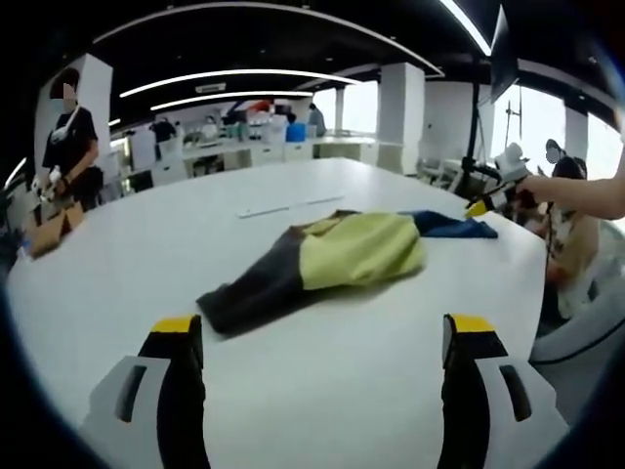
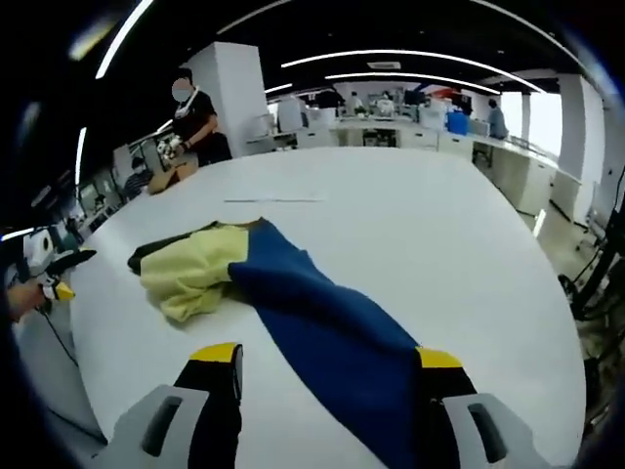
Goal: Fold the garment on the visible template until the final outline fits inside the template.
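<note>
- Garment (image 1: 342, 256): lies crumpled on the white table (image 1: 293, 391), well toward the middle; in the left gripper view a dark grey part trails toward the camera, a yellow-green part bunches in the middle, and a blue part reaches away to the right; in the right gripper view (image 2: 293, 303) the blue part runs toward the camera and the yellow part lies left of it.
- Left gripper (image 1: 324, 337): jaws spread wide, yellow-tipped, nothing between them; it sits above bare table, just short of the grey end of the garment.
- Right gripper (image 2: 330, 366): jaws likewise spread apart and gripping nothing; the blue cloth passes between the tips (contact with the right jaw cannot be told).
- Template: two thin pale strips (image 1: 288, 205) lie on the table beyond the garment; whether they belong to it is unclear.
- Surroundings: a person in dark clothes (image 2: 195, 122) stands at the far edge of the table beside a cardboard box (image 1: 49, 233); desks and white pillars behind.
</note>
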